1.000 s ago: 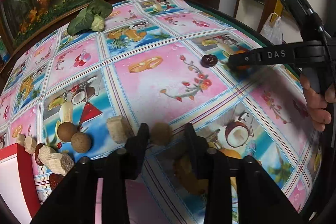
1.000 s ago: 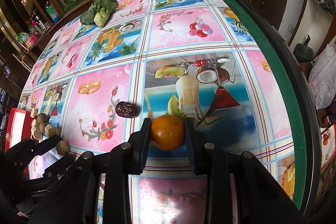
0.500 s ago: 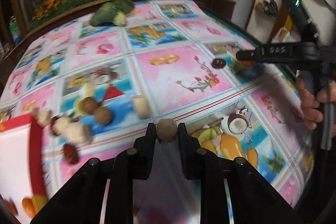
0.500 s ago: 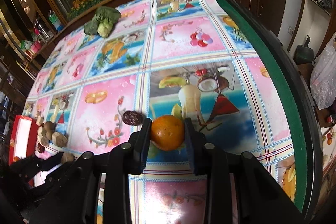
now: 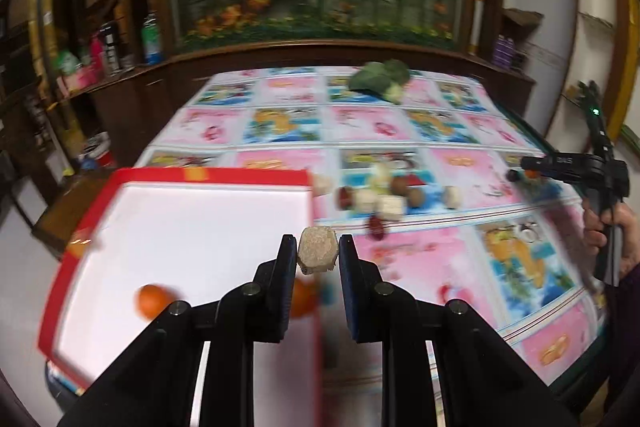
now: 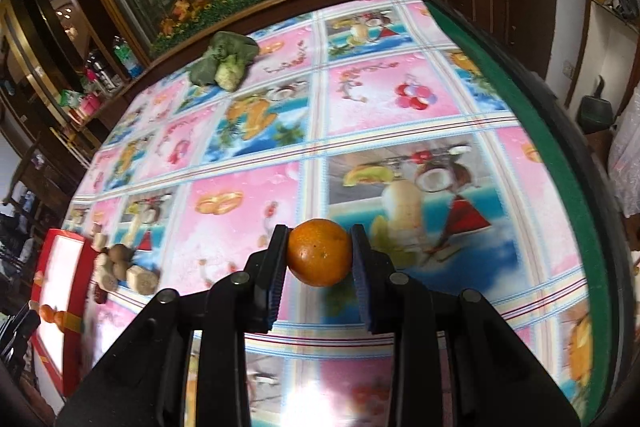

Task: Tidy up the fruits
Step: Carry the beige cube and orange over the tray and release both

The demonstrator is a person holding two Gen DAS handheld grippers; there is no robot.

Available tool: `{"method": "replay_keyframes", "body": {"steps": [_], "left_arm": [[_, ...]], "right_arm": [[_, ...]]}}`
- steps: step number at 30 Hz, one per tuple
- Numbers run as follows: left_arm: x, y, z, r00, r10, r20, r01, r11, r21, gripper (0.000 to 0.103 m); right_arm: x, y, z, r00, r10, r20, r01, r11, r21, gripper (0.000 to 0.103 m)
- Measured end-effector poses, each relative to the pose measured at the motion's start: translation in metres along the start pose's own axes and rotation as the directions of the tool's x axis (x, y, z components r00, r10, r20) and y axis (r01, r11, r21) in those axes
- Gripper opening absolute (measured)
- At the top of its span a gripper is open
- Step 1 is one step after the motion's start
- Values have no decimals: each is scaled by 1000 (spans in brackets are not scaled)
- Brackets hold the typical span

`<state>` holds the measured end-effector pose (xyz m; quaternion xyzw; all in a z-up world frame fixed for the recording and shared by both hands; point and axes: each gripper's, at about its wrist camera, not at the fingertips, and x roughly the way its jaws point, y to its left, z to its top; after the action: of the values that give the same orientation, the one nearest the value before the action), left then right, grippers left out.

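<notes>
My left gripper [image 5: 318, 247] is shut on a small tan, rough-skinned round fruit [image 5: 317, 259], held in the air over the right edge of a red box with a white inside [image 5: 180, 219]. Two oranges [image 5: 152, 301] lie in that box near its front. My right gripper [image 6: 319, 239] is shut on an orange [image 6: 319, 255] just above the tablecloth; in the left wrist view the right gripper [image 5: 532, 173] shows at the far right, in a hand. A pile of tan, brown and dark red fruits [image 5: 380, 199] lies on the cloth beside the box, and the pile [image 6: 120, 267] shows in the right wrist view too.
The table carries a pink and blue fruit-print cloth [image 6: 360, 107] with a green rim [image 6: 540, 131] on the right. A leafy green vegetable [image 5: 380, 77] lies at the far end. Dark wooden cabinets and a flower display stand behind. The red box [image 6: 60, 279] sits at the table's left end.
The left gripper closed on the tan fruit, lifted it off the cloth and swung left to the red box. The right gripper kept its hold on the orange, barely moving.
</notes>
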<state>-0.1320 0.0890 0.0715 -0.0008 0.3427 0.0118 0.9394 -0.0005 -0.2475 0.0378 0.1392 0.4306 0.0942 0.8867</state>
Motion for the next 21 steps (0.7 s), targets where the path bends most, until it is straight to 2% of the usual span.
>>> {"method": "replay_keyframes", "body": {"steps": [2, 6, 9, 15, 18, 21], "left_arm": [[0, 15, -5, 1000, 16, -4, -16, 999, -30, 20], [0, 33, -15, 999, 33, -18, -34, 997, -65, 20], [-2, 49, -21, 999, 43, -19, -45, 995, -90, 20], [-2, 77, -31, 994, 103, -33, -107, 987, -119, 20], [-1, 90, -39, 992, 118, -46, -124, 983, -139, 20], [1, 100, -43, 990, 131, -57, -138, 978, -158, 20]], "right_arm": [[1, 12, -4, 999, 33, 4, -33, 999, 5, 32], [1, 51, -16, 986, 166, 13, -166, 986, 4, 32], [4, 95, -29, 957, 289, 7, -289, 957, -11, 33], [9, 203, -61, 871, 491, -26, -489, 858, -156, 33], [23, 257, -78, 843, 529, -95, -537, 816, -214, 33], [30, 292, -93, 825, 544, -153, -564, 784, -259, 33]]}}
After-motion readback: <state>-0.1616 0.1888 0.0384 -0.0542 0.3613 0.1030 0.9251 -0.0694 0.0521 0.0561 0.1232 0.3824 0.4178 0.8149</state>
